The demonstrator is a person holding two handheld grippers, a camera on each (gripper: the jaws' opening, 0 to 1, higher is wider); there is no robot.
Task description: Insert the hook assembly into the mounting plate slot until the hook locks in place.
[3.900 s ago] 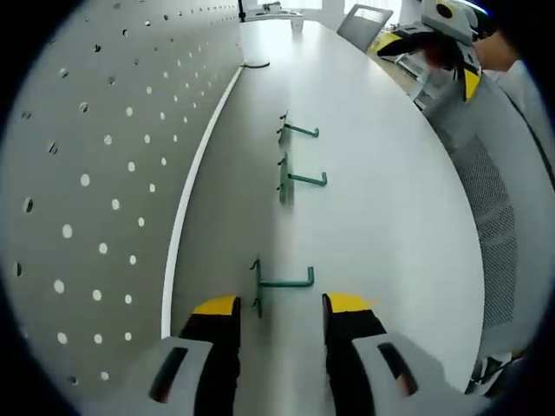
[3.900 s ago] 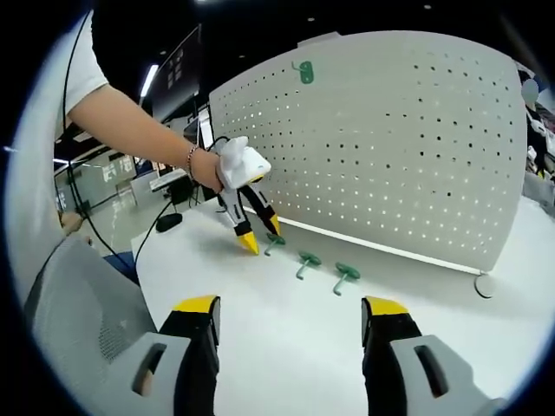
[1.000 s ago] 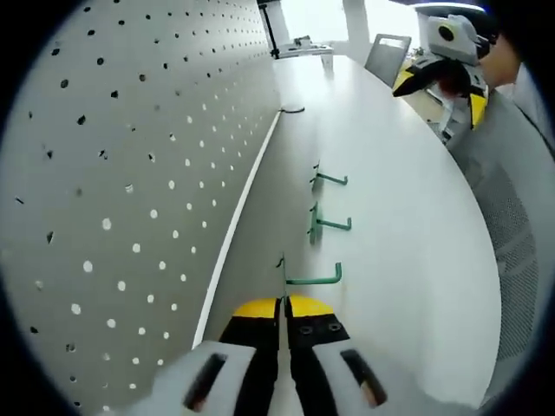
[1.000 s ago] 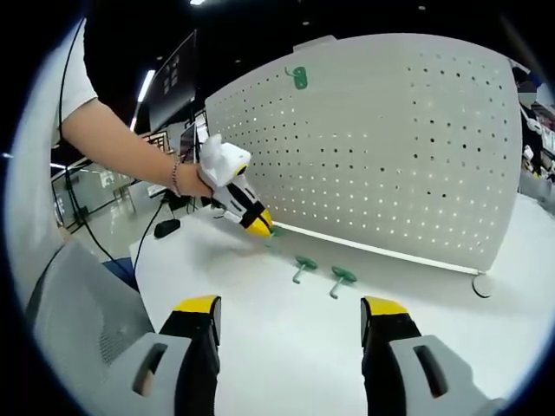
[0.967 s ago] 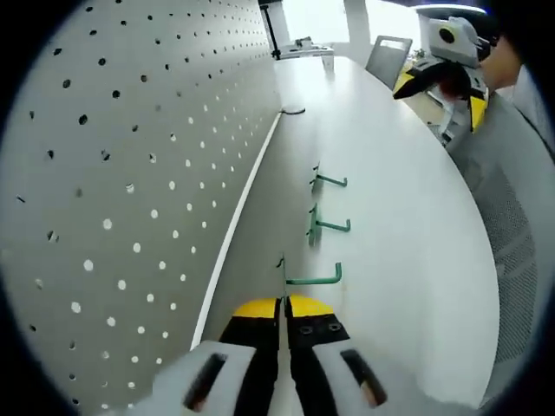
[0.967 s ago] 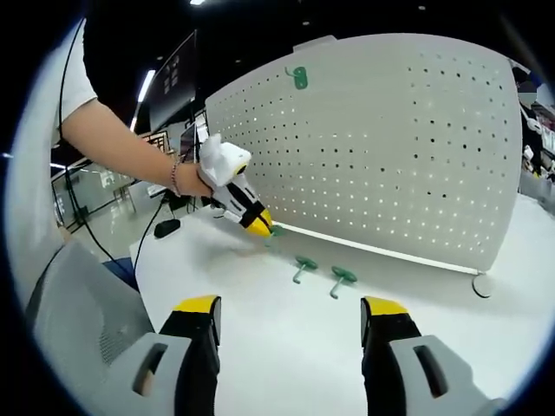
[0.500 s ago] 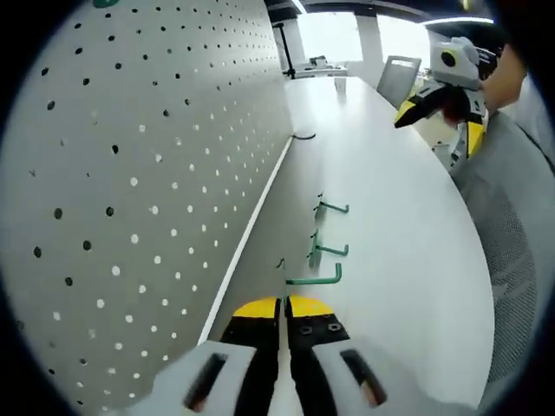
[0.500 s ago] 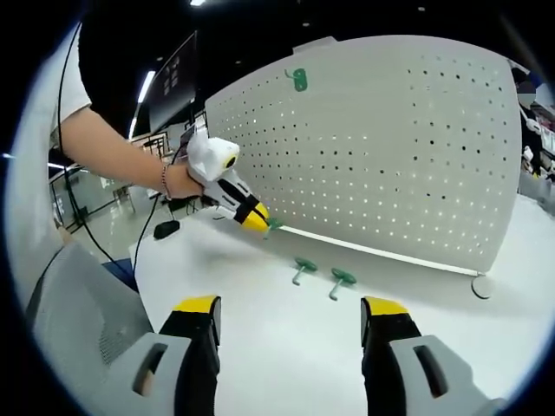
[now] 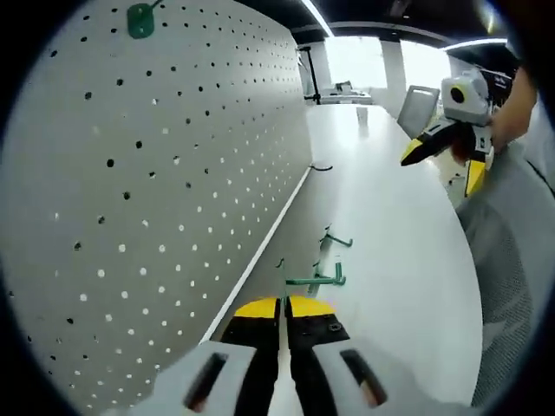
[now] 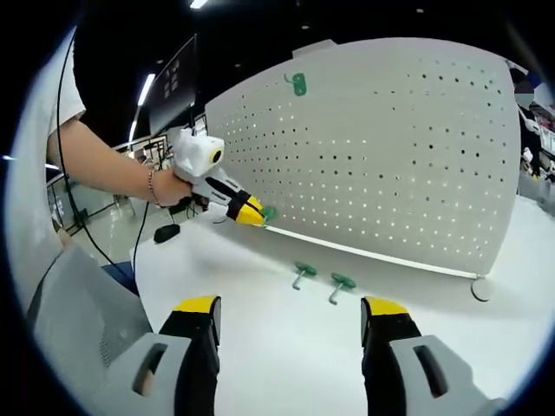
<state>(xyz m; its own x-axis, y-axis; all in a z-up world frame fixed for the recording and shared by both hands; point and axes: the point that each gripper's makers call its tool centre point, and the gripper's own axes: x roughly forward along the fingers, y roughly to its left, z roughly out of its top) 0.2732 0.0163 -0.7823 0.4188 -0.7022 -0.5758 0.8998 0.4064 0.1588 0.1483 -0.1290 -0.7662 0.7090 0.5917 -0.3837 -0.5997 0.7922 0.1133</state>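
White tabletop [image 10: 286, 338] runs along the foot of a tall perforated mounting plate [image 10: 390, 147], an office dim behind. My left gripper [image 9: 283, 305] has its jaws pressed together on the flat back end of a green hook [image 9: 312, 279], lifted clear of the table; from the right gripper view I see that left gripper [image 10: 251, 212] close to the plate's left part with the hook [image 10: 269, 212] at its tip. From my left camera the plate [image 9: 130, 199] stands off to the left while the hook's arm points right, crosswise to the jaws — so I judge the base must be turned toward the holes before pushing in. One hook already hangs high on the plate [image 10: 299, 84]; two spare hooks [image 10: 321, 279] lie on the table near the plate's foot. My right gripper [image 10: 290, 314] hangs well back, jaws apart and holding nothing — the left is far nearer.
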